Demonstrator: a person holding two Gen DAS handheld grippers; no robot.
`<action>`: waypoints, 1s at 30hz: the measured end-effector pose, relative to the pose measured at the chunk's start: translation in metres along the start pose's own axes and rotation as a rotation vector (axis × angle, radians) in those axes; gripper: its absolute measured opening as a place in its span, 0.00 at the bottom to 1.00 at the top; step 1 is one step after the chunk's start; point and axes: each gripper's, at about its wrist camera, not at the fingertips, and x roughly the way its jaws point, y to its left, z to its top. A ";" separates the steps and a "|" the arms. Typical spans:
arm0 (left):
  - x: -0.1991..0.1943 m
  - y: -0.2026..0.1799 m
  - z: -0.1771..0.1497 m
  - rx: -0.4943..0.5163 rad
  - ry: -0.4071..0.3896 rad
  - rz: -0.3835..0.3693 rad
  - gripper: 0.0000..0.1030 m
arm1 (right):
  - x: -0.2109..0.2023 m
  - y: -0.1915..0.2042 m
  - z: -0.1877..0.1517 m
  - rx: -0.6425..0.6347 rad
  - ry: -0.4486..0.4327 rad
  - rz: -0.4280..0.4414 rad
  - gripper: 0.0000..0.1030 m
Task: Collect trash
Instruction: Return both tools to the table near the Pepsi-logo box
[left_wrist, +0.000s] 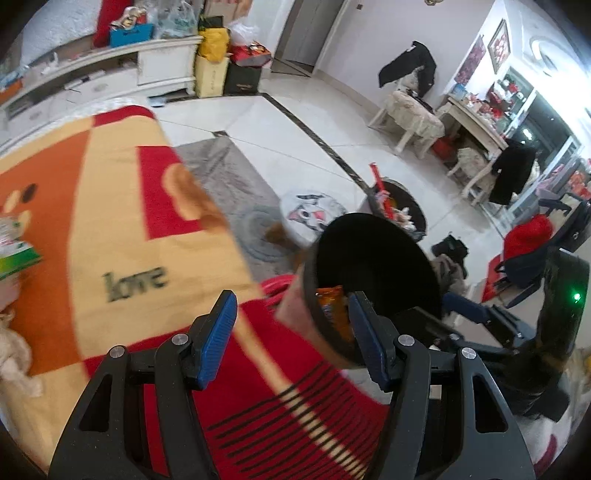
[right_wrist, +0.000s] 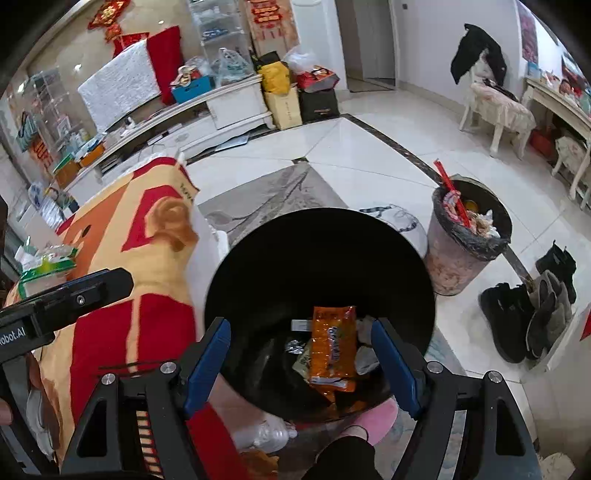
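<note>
My right gripper (right_wrist: 301, 363) hangs just above the mouth of the black bin (right_wrist: 258, 258), its blue pads spread apart and gripping nothing. The orange wrapper (right_wrist: 332, 350) lies inside the bin among other scraps, seen between the pads but not pinched by them. My left gripper (left_wrist: 291, 339) sits just beside the bin over the red and yellow blanket (left_wrist: 110, 229), jaws likewise apart and empty (one pad close to the bin's rim, though I cannot tell whether it touches).

More trash waits away from the bin: a green packet (left_wrist: 14, 254) at the blanket's far edge. The second pail (right_wrist: 465, 251) beyond the bin is already heaped.

The risks as I judge them: a left pad swinging sideways could clip the bin's rim and tip it off whatever holds it up, which I cannot see, spilling the scraps. Reaching for the packet, I could snag the blanket instead.
</note>
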 end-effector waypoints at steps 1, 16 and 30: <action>-0.004 0.005 -0.002 -0.002 -0.004 0.012 0.60 | 0.000 0.004 -0.001 -0.006 0.001 0.003 0.74; -0.082 0.095 -0.049 -0.110 -0.063 0.174 0.60 | 0.007 0.117 -0.017 -0.175 0.047 0.149 0.74; -0.143 0.194 -0.104 -0.256 -0.058 0.281 0.60 | 0.018 0.228 -0.035 -0.357 0.103 0.274 0.74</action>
